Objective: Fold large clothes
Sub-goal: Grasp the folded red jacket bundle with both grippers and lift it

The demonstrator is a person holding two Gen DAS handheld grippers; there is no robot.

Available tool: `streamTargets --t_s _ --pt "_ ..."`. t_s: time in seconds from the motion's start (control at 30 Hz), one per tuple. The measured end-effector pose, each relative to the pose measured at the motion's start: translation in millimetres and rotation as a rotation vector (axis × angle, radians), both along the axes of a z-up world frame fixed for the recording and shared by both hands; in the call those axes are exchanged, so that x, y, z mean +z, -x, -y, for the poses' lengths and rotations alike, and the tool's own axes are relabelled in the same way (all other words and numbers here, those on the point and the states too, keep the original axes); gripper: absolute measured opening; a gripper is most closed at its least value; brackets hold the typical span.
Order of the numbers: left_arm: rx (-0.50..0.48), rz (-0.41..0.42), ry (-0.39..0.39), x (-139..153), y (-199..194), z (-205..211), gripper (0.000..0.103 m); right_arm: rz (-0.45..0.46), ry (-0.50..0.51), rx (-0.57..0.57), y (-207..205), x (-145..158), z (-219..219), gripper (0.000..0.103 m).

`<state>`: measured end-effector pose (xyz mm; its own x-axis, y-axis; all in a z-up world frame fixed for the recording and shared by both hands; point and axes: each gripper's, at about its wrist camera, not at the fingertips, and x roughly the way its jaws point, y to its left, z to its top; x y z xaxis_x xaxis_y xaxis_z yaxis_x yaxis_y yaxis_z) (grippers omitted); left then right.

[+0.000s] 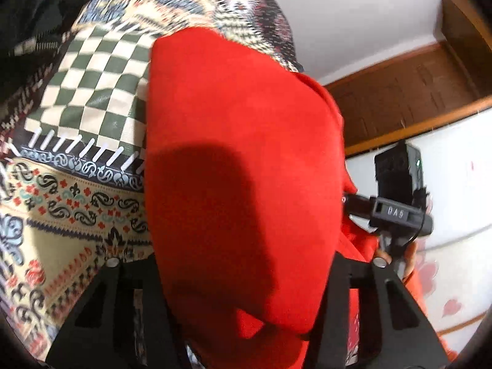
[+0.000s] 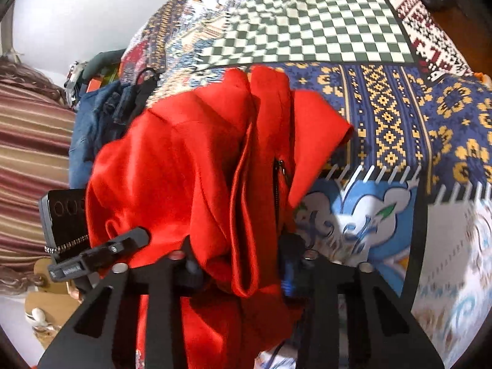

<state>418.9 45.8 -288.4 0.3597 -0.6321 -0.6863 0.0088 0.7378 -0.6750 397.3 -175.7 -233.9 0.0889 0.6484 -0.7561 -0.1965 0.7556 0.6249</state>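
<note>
A large red garment (image 1: pixel 243 169) hangs lifted above a patchwork bedspread (image 1: pixel 77 184). My left gripper (image 1: pixel 246 301) is shut on the red cloth, which drapes over its fingers and hides the tips. In the right wrist view the same red garment (image 2: pixel 184 169) shows bunched folds and a black zipper (image 2: pixel 279 184). My right gripper (image 2: pixel 243 276) is shut on a gathered fold of it. The right gripper also shows in the left wrist view (image 1: pixel 396 212), at the garment's right edge. The left gripper shows in the right wrist view (image 2: pixel 92 258), at the garment's left edge.
The bedspread (image 2: pixel 399 123) has a green-white checkered patch (image 2: pixel 307 24) and blue patterned panels. Blue denim clothes (image 2: pixel 95 123) lie at the bed's left edge. A brown wooden door frame (image 1: pixel 415 98) and white wall stand at the right. A striped fabric (image 2: pixel 30 153) is at far left.
</note>
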Motion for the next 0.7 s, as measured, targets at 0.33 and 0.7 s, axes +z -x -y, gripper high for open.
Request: streamTargets --t_s 0.33,0.7 --pt "-0.024 0.214 -0.142 115.4 37.4 -20.0 0.040 0.219 -0.003 0.065 38.6 104.2 -40.9 0.020" --pt "0.087 0.463 -0.278 259.6 57.1 -125.9 0.040 0.539 -0.099 0.136 40.2 226.3 -156.4 0.020"
